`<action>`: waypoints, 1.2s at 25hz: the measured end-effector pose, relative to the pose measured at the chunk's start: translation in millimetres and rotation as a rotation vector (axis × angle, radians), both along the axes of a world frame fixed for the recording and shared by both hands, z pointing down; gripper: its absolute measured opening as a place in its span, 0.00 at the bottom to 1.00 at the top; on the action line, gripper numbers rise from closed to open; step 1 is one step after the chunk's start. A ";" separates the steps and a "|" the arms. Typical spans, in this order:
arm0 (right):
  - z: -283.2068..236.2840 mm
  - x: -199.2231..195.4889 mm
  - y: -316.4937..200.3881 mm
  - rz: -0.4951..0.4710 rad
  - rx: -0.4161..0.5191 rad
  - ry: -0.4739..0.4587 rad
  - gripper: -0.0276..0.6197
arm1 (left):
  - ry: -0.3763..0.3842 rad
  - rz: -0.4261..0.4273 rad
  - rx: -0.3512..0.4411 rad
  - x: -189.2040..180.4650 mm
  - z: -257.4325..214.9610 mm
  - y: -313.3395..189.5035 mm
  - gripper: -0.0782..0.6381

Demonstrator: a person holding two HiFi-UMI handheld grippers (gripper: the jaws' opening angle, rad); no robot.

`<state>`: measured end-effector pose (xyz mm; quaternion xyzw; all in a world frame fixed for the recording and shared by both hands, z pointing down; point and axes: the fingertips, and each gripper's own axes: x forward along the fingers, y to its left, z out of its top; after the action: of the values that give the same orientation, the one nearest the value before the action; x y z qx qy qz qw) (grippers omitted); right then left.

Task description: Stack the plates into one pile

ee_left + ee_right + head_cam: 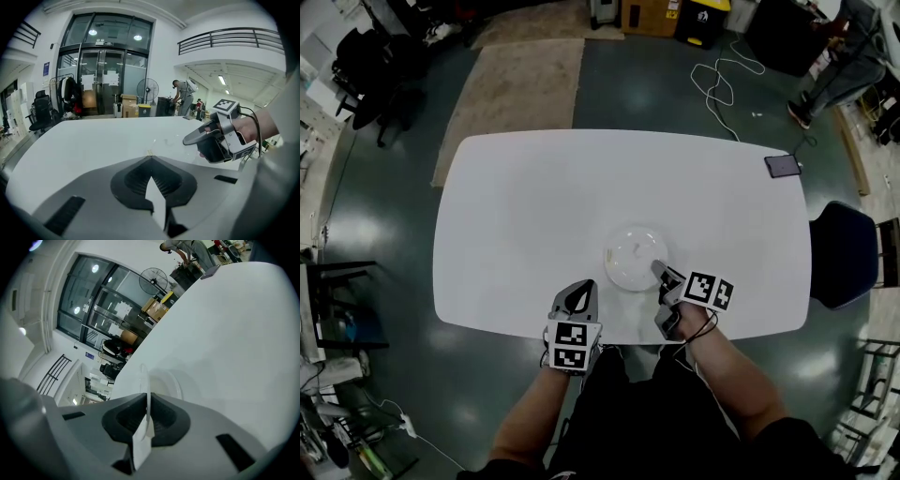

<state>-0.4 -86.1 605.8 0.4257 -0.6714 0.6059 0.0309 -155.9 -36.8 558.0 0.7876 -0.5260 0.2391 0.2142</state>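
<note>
From the head view, a white surface (516,206) with rounded corners carries a white plate (633,255). The plate lies near the front edge, the one closest to the person. I cannot tell if more plates lie under it. The right gripper (659,272) reaches the plate from the front right, and its fingers are at the rim. The left gripper (581,289) is at the front left of the plate, apart from it, just over the front edge. Behind the plate and to both its sides the surface is wide and bare. Only a dark phone (783,166) lies well apart from the plate, at the far right edge. A dark chair (842,253) stands to the right of the plate, beyond the surface's edge.

In the left gripper view, the fingers (133,180) are pressed together with nothing between them. Bare white surface (93,140) spreads in front of them up to its far edge. The right gripper (192,138) shows at the right, low over the surface.

In the right gripper view, the fingers (161,420) pinch the thin rim of the plate (143,380), which is seen edge-on. A second round outline shows just beside this rim. I cannot tell if it belongs to the same plate or to another. Past the plate the surface runs bare to its far edge.
</note>
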 end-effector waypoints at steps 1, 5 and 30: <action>1.2 0.0 -0.3 0.000 0.000 0.010 0.09 | 0.001 0.006 -0.001 0.2 0.3 -0.5 0.13; 5.9 0.4 -1.0 -0.035 0.033 0.088 0.10 | 0.006 0.028 -0.008 3.1 4.3 -0.7 0.13; 11.0 11.9 -3.3 -0.283 0.291 0.647 0.31 | 0.035 0.067 -0.016 -2.4 4.6 -4.1 0.13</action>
<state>11.5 -89.4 616.8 0.4980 -0.7580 0.3283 0.2641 -158.2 -40.9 562.6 0.8072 -0.4935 0.2364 0.2214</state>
